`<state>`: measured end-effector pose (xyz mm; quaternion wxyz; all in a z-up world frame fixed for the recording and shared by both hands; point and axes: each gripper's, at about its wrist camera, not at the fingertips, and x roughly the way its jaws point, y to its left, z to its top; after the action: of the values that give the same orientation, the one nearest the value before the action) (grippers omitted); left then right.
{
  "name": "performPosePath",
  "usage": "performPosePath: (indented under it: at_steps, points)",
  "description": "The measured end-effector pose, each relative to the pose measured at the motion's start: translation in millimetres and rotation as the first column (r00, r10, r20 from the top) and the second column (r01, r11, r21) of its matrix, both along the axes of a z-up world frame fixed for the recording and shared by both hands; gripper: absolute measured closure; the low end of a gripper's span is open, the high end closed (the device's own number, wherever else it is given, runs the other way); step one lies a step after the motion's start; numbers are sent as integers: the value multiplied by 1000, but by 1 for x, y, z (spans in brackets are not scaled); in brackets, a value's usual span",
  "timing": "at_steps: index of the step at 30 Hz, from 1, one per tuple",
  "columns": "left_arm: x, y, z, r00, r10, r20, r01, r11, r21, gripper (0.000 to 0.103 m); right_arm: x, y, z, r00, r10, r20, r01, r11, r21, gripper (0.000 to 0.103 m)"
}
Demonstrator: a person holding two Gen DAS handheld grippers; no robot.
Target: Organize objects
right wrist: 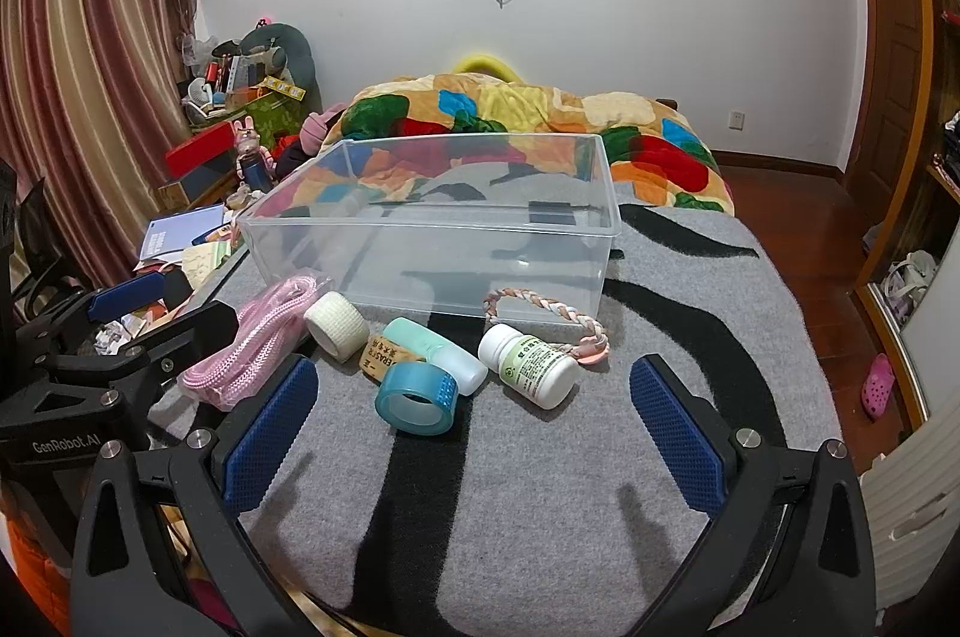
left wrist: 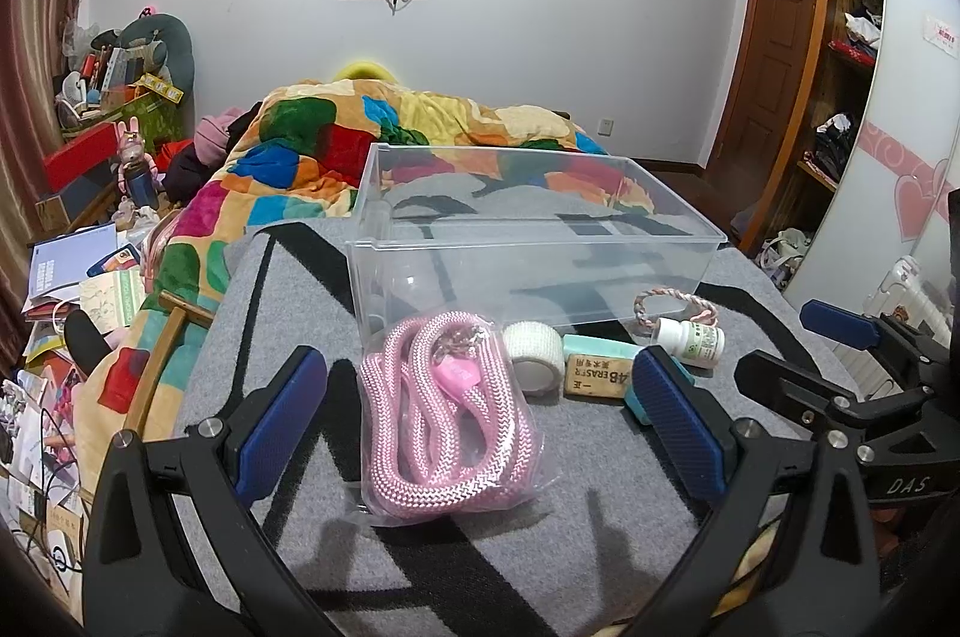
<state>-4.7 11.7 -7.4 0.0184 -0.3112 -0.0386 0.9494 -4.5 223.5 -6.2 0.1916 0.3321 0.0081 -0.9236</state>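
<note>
Clear bin (right wrist: 432,241) rim up, bagged pink rope (left wrist: 447,415) between wide left gripper (left wrist: 480,421), right gripper (right wrist: 474,433) wide.

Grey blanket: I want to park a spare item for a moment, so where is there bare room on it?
Free: the grey blanket right of the clear bin and pill bottle, and the near strip before the open right gripper. Crowded: the bin's front, from the pink rope past the blue tape ring to the bottle.

Both wrist views low, facing clear bin (left wrist: 534,241) (left nearer).
</note>
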Motion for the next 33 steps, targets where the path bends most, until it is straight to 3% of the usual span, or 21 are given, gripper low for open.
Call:
performPosePath:
  at_steps: [33]
  points:
    - [-1, 1, 0, 1000, 0, 7, 0, 1000, 8, 0, 1, -1, 1, 1000, 4, 2, -4, 1000, -5, 0]
